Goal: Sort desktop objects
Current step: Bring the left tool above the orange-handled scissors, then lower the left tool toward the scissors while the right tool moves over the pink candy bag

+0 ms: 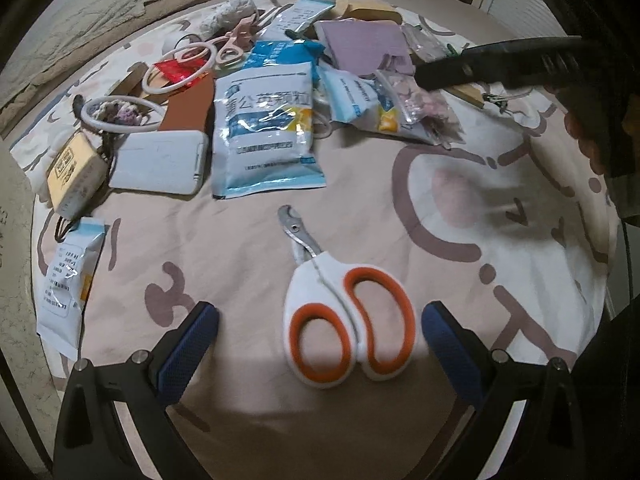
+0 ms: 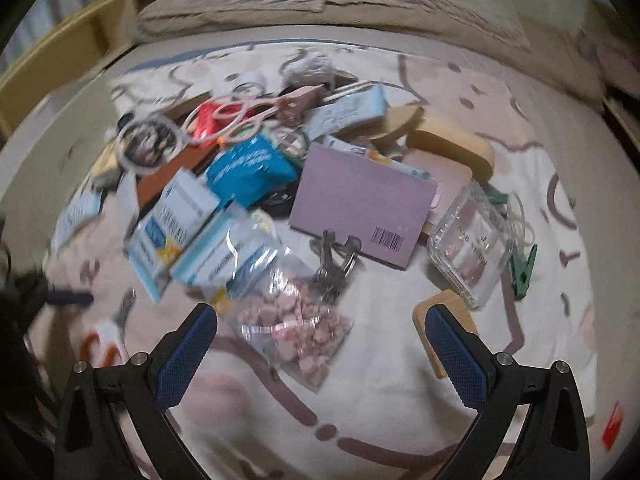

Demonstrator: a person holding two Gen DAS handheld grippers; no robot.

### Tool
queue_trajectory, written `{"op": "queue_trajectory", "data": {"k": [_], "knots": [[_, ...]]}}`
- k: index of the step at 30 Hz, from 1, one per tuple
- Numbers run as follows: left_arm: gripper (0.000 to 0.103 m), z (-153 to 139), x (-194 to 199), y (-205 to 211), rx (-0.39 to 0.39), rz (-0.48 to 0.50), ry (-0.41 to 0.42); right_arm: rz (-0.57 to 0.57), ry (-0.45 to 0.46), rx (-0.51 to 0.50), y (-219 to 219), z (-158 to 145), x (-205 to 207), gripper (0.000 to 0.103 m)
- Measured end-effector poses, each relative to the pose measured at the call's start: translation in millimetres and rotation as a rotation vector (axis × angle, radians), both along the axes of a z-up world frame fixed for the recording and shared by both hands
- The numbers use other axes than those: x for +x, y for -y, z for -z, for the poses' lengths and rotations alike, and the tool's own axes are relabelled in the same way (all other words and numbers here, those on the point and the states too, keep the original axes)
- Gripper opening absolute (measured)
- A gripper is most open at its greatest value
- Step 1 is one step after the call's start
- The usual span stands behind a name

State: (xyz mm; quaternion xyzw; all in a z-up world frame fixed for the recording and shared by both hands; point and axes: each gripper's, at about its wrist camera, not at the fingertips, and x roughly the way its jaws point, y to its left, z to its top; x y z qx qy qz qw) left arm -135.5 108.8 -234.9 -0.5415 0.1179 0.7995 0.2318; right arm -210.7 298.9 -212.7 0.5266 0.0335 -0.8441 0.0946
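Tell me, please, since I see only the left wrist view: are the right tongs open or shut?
Observer: Open and empty. The right tongs hover over a bag of pink pieces.
Operator: What lies to the right of the purple book?
Observer: A clear glass jar on its side, beside the book.
Operator: Is anything in front of the book?
Observer: A bunch of metal rings, at its near edge.
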Motion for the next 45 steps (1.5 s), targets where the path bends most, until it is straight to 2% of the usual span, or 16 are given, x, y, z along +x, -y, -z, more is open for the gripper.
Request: {"op": "queue_trajectory", "data": {"k": [2,5,14,19,26,38,42,45], "knots": [[0.103,2,-2,3,0.0,-0.007,0.007,0.043,0.019,-0.035,0,1,-8,0.103],[0.103,3,-4,5,-0.004,-0.006,0.009,0.074,0.035,-0.024,4,5,-15,0.103],[0.103,9,-4,9,-0.009,0.018,0.005,0.077,0.1,0.026,10,25,-22,0.103],[0.103,11,-5,7,-0.015,0.021,0.005,0.061,0.099,0.049,6,26,-15,0.103],[0.103,15,-4,5,-0.024,0.02,-0.006,0.075,0.125,0.069,-16,32,-3,0.103],[0.103,21,-7,4,-0.02,0.014,0.003,0.197,0.101,0.038,-65,22,3,0.103],[0.103,21,-2,5,-0.021,0.014,0.003,0.18,0.122,0.051,-62,27,4,0.103],[0.103,22,0,4,-0.022,0.014,0.003,0.104,0.134,0.078,-47,30,6,0.103]]}}
